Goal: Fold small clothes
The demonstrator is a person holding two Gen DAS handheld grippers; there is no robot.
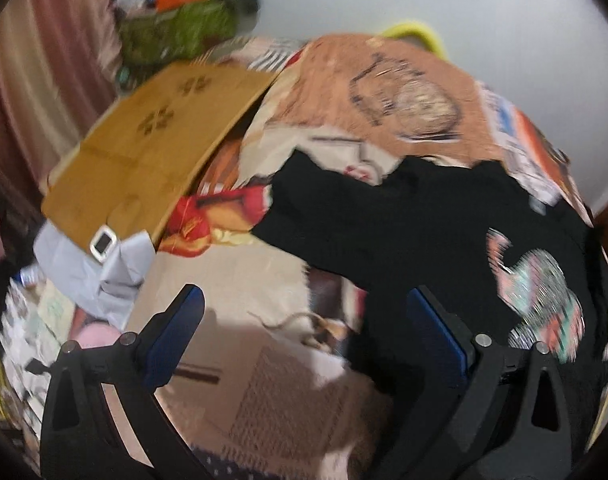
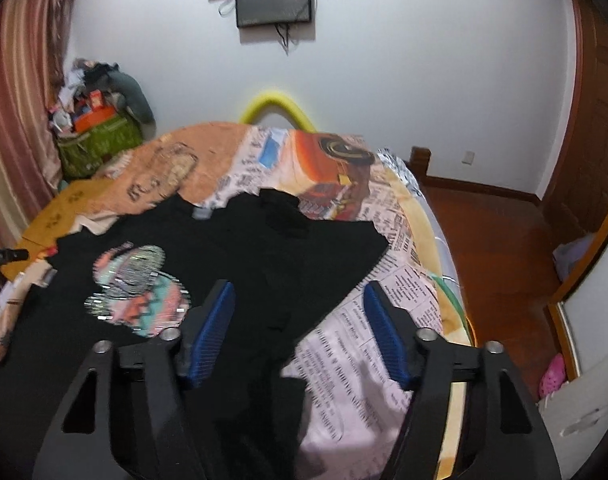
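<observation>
A black T-shirt (image 2: 240,248) lies flat on the bed (image 2: 387,360). The left gripper (image 1: 304,344) and right gripper (image 2: 300,320) are both wide open, holding nothing.

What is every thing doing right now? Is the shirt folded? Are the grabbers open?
black shirt: spread out on the bed, not folded yet
left gripper: open, holding nothing
right gripper: open, holding nothing
cardboard box: lying flat on the bed
wall screen: dark

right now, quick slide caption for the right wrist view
Open right gripper poised over a black printed shirt spread flat on a patterned bedsheet.
</observation>
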